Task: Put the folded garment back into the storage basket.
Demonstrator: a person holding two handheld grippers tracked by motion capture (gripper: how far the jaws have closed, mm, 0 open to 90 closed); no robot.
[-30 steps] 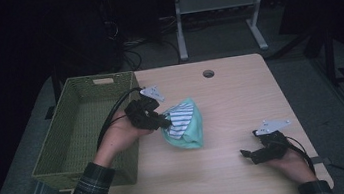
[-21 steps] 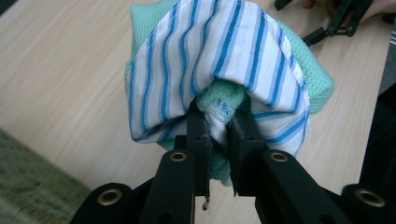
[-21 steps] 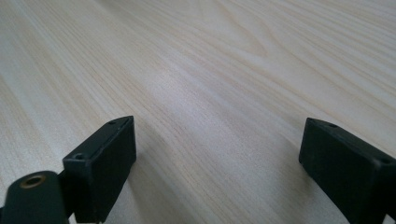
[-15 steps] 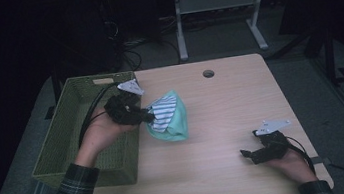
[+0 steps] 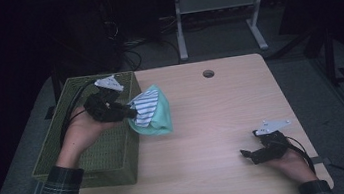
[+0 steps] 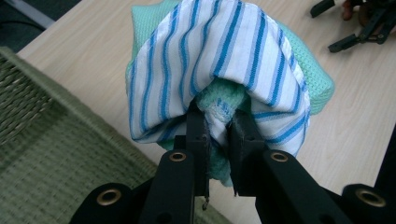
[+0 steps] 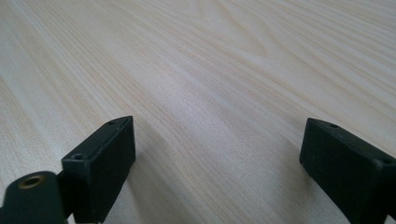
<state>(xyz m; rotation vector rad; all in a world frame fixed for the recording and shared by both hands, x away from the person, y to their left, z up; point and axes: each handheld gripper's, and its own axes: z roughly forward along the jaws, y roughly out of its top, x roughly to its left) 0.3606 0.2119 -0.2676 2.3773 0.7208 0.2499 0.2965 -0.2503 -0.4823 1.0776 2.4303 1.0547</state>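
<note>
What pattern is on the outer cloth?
Blue stripes on white cloth, clearest in the left gripper view.

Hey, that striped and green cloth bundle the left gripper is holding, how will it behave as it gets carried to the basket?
Probably floppy: the cloth bundle droops around the left gripper. Likely light, since one pinch carries it. It may unfold or snag on the basket rim.

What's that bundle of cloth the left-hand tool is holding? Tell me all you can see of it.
The bundle of cloth is two soft pieces bunched together: a white one with blue stripes draped over a mint-green knitted one. The left gripper pinches a fold of it between its black jaws, holding it beside the near wall of the green woven basket, above the pale wooden table. Whether its lower edge touches the table I can't tell.
</note>
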